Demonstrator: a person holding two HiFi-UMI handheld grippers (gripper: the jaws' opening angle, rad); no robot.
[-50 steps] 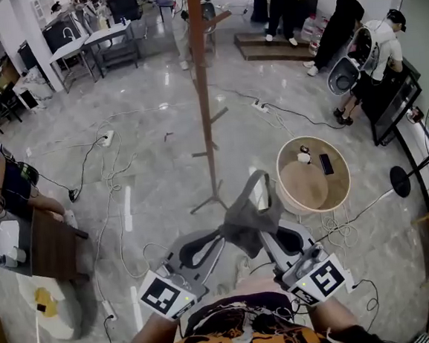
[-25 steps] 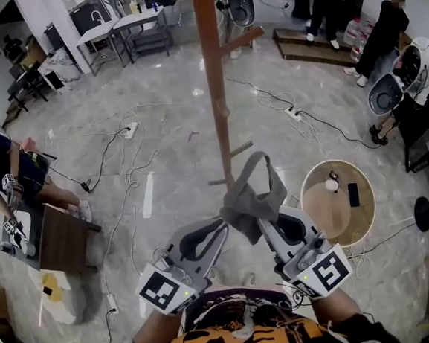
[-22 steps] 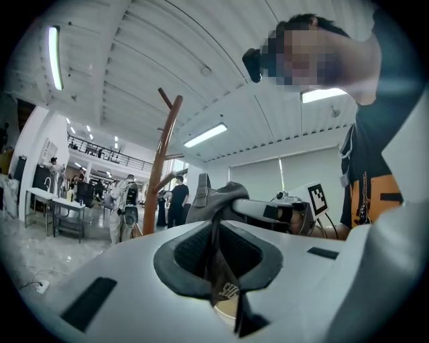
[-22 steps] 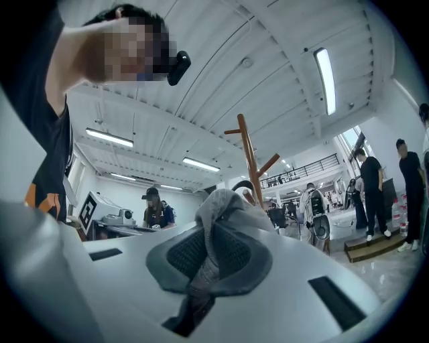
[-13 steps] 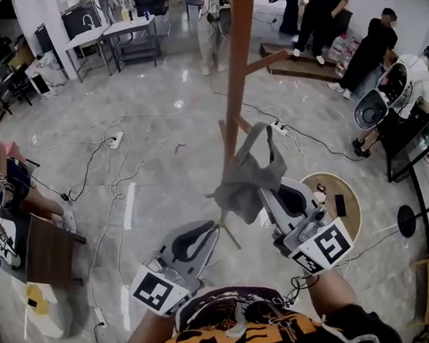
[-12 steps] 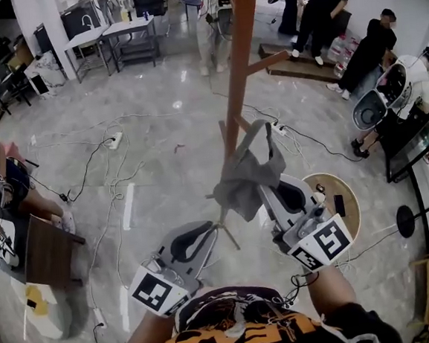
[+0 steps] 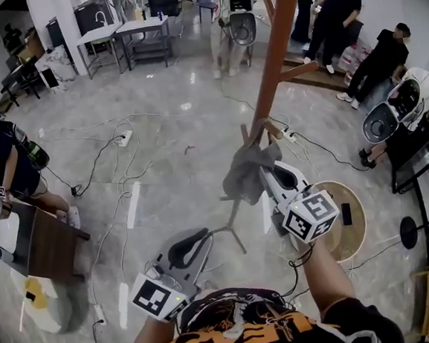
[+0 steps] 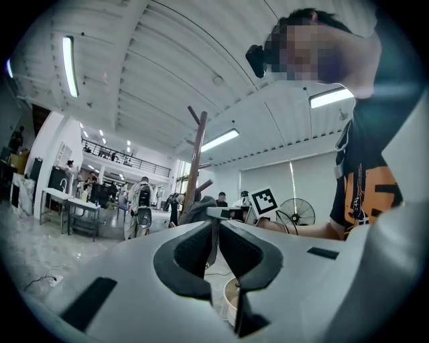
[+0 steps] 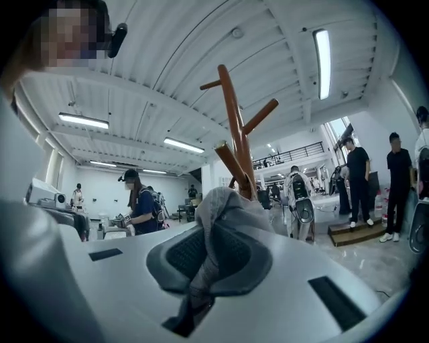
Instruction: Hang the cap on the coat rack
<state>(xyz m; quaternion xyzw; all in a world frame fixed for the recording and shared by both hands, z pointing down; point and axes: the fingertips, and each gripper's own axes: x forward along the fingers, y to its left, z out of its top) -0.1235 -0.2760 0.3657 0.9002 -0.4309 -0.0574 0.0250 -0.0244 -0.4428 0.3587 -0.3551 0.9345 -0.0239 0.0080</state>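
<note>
The grey cap (image 7: 246, 173) hangs bunched from my right gripper (image 7: 269, 176), which is shut on its fabric and holds it up against the brown coat rack (image 7: 275, 57), beside a short lower peg (image 7: 272, 130). In the right gripper view the cap (image 9: 224, 214) runs between the pads of the right gripper (image 9: 208, 251), with the rack's pegs (image 9: 234, 127) rising just behind it. My left gripper (image 7: 205, 239) stays lower and to the left, apart from the cap. Its jaws are shut with nothing between them (image 8: 216, 234). From there the rack (image 8: 193, 167) and cap (image 8: 200, 206) show ahead.
A round wooden table (image 7: 353, 218) stands right of the rack's base. Cables (image 7: 124, 160) trail over the glossy floor. A person sits at a brown desk (image 7: 45, 241) at left. Several people (image 7: 380, 59) stand at back right, and work tables (image 7: 124, 33) at back left.
My right gripper has lifted the cap up and forward to the rack's pole, which now looms closer. The left gripper has dropped back and stays apart from the cap.
</note>
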